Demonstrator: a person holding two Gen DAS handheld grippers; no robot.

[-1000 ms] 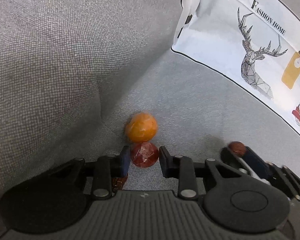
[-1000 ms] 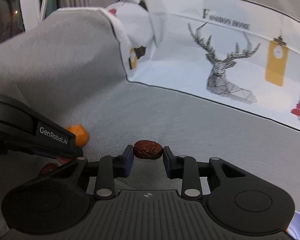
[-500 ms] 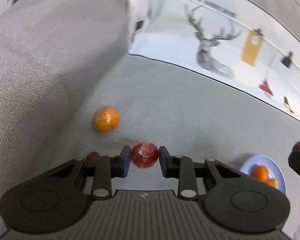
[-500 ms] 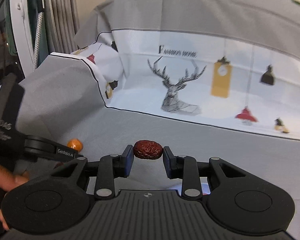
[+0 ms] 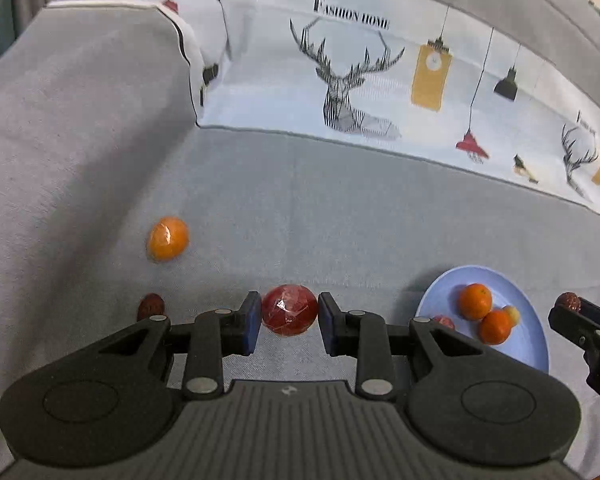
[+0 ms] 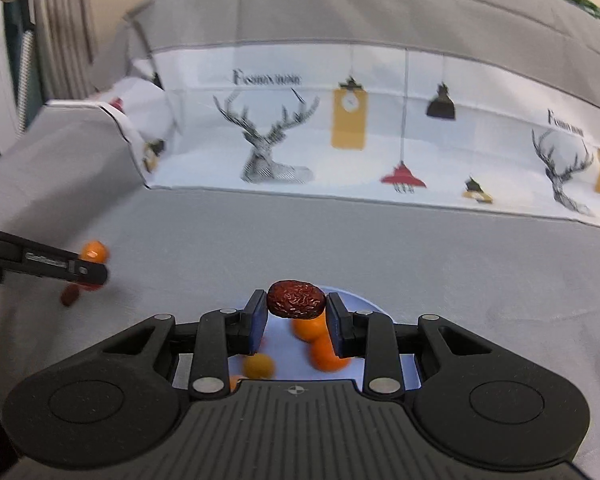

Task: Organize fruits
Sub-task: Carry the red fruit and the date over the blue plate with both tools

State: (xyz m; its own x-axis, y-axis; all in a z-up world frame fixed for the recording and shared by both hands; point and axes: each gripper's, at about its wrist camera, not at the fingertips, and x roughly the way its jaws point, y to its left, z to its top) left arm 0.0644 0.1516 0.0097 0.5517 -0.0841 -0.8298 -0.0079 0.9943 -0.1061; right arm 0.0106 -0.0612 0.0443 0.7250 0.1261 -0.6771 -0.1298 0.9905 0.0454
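My left gripper (image 5: 289, 323) is shut on a red wrapped ball (image 5: 289, 310), held above the grey sofa seat. My right gripper (image 6: 297, 318) is shut on a wrinkled dark red date (image 6: 296, 300), hovering over the near part of a light blue plate (image 6: 360, 303). In the left wrist view the blue plate (image 5: 528, 344) lies at the right with two oranges (image 5: 475, 301) and smaller fruits on it. The right gripper (image 5: 572, 309) with its date shows at that view's right edge. An orange wrapped fruit (image 5: 167, 239) and another date (image 5: 151, 307) lie on the seat at the left.
The grey sofa armrest (image 5: 72, 128) rises at the left. A white printed cloth with deer and lamps (image 5: 360, 84) covers the sofa back behind the seat. The left gripper's arm (image 6: 40, 262) reaches in at the left of the right wrist view.
Both grippers have lifted and swung to the right with their fruits. The plate has come into view, and the right gripper is now over it. The orange wrapped fruit stays behind at the left.
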